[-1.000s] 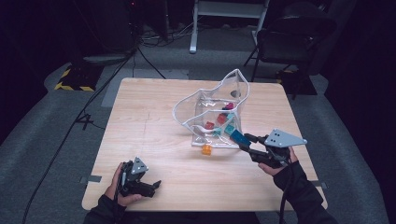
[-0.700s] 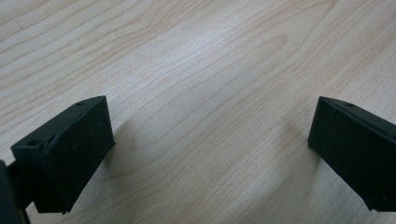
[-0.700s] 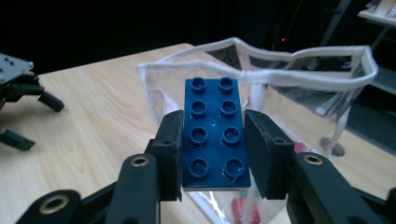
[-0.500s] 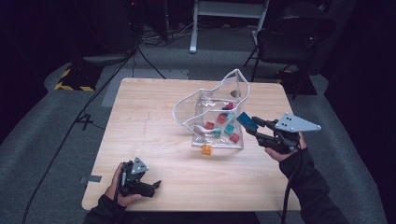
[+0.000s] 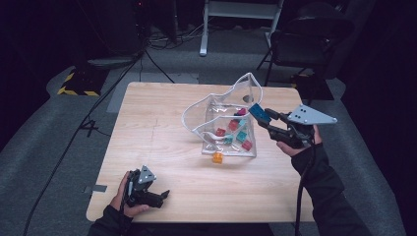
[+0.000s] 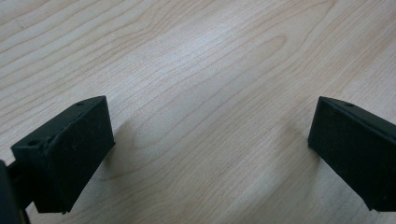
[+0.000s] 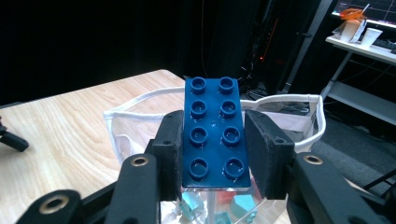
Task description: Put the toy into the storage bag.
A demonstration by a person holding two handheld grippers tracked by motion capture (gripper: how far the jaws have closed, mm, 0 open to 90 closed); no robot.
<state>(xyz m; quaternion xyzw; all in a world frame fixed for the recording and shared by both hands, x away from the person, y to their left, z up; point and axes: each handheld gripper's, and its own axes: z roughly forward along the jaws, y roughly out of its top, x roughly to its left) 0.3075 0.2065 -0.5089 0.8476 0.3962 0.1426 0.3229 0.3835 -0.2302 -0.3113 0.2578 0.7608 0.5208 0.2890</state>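
Holding the blue brick [image 7: 213, 133] clamped in my right gripper [image 5: 265, 118] above the bag's [image 5: 223, 105] right rim, I risk clipping that floppy rim and tipping it, while my left gripper [image 5: 158, 195] rests open at the table's [image 5: 162, 118] near-left.

Dark room, grey carpet floor [image 5: 59, 128], wooden table [image 5: 162, 123], black chair [image 5: 305, 44], floor cables [image 5: 83, 125]

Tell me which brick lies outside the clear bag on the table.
The orange brick, on the table against the bag; the red and teal ones are inside.
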